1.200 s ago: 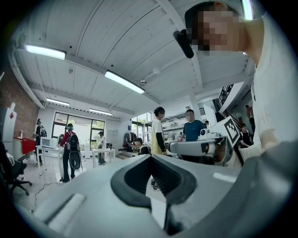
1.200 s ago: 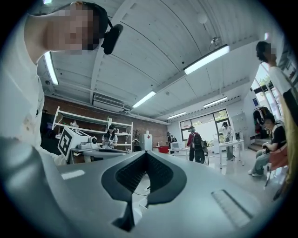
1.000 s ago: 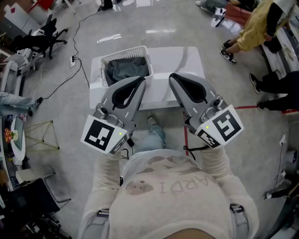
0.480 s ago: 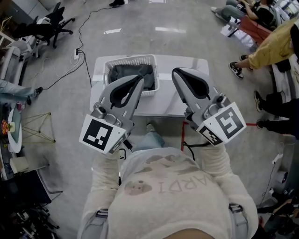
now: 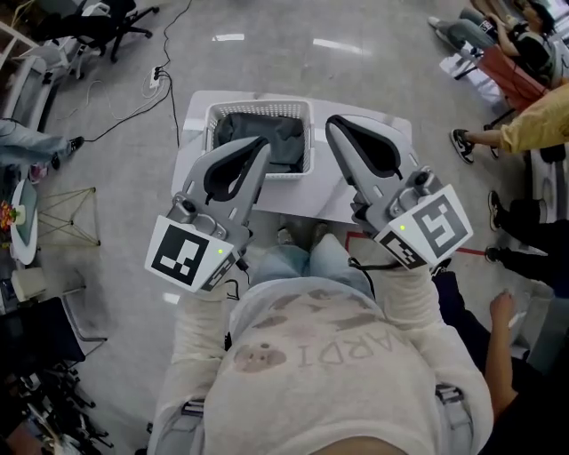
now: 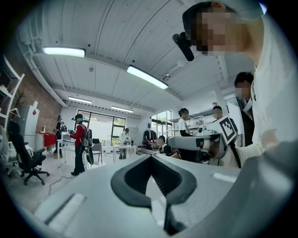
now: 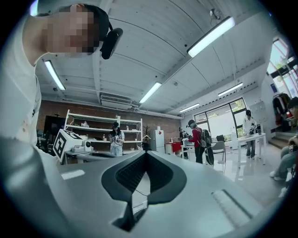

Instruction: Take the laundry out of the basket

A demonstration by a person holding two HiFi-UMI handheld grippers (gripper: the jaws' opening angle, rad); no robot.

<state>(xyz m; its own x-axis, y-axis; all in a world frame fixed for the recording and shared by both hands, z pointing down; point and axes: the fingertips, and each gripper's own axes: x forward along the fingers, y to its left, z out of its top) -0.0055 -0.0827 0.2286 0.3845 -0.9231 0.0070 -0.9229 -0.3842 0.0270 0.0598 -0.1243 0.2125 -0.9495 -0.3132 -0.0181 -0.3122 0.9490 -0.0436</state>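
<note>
A white lattice basket (image 5: 212, 119) stands on a small white table (image 5: 395, 127) ahead of me, and dark grey laundry (image 5: 271, 135) fills it. I hold both grippers raised in front of my chest, above the table's near edge and apart from the basket. The left gripper (image 5: 263, 146) is shut and empty, its tip over the basket's near side. To the right of the basket, the right gripper (image 5: 332, 124) is also shut and empty. The left gripper view shows that gripper (image 6: 150, 157) with jaws pressed together against the room beyond. The right gripper (image 7: 145, 154) looks the same in its own view.
Office chairs (image 5: 98, 16) and a floor cable (image 5: 164, 67) lie at the far left, a wire stand (image 5: 64, 218) at the left. Seated and standing people (image 5: 524, 124) line the right side. Red floor tape (image 5: 484, 251) runs right of the table. A hand (image 5: 500, 309) shows at lower right.
The table and basket have come closer and more central in the head view, and my knees now show below the table's edge. Both grippers stay shut and raised as before.
</note>
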